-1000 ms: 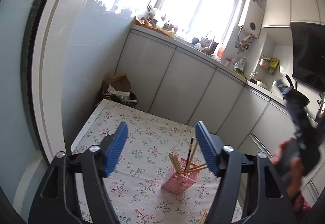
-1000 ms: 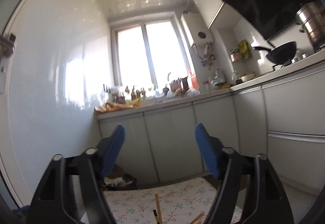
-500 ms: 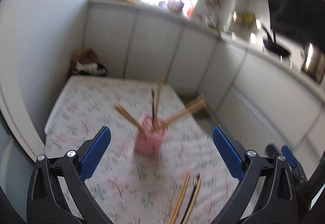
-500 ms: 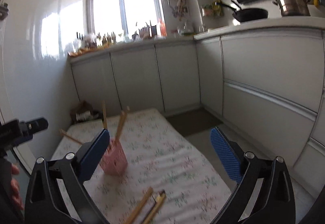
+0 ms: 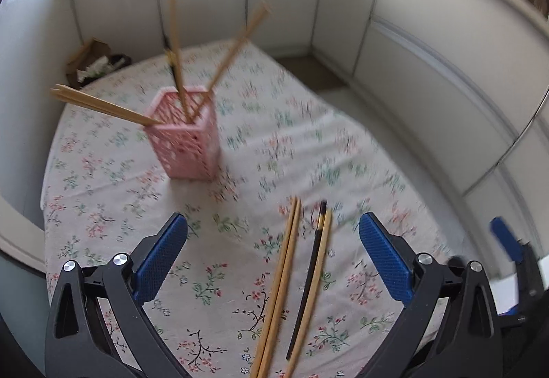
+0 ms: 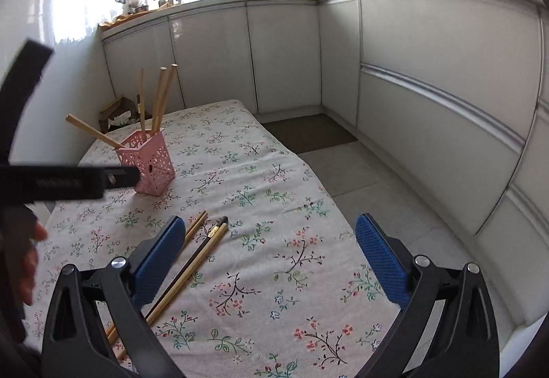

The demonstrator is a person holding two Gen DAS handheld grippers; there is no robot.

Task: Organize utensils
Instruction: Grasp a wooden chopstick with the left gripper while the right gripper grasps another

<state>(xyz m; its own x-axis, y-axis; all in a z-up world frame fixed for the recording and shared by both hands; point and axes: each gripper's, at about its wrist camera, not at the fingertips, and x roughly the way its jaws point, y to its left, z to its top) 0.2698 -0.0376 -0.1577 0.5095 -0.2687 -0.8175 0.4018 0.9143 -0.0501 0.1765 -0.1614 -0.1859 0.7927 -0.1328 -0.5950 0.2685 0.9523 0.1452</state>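
Observation:
A pink perforated holder (image 5: 185, 134) (image 6: 151, 162) stands on the floral tablecloth (image 5: 103, 206) (image 6: 291, 240) with several chopsticks (image 5: 175, 45) (image 6: 161, 96) sticking out of it. Several loose chopsticks (image 5: 288, 278) (image 6: 192, 261), wooden ones and a dark one, lie flat on the cloth. My left gripper (image 5: 272, 254) hovers above those loose chopsticks, open wide, nothing between its blue pads. My right gripper (image 6: 271, 254) is open too, with bare cloth between its fingers and the loose chopsticks by its left finger (image 6: 158, 258). Its tip also shows at the right edge of the left wrist view (image 5: 504, 240).
White cabinet fronts (image 6: 429, 103) run along the back and right of the table. A box of rubbish (image 5: 92, 62) sits on the floor at the table's far left corner. A person's hand (image 6: 27, 261) holds the left gripper's body (image 6: 68, 182) at the left.
Both grippers have tilted down from the window and cabinets toward the table and come closer to it. Their jaws have widened. The loose chopsticks now lie under the left gripper.

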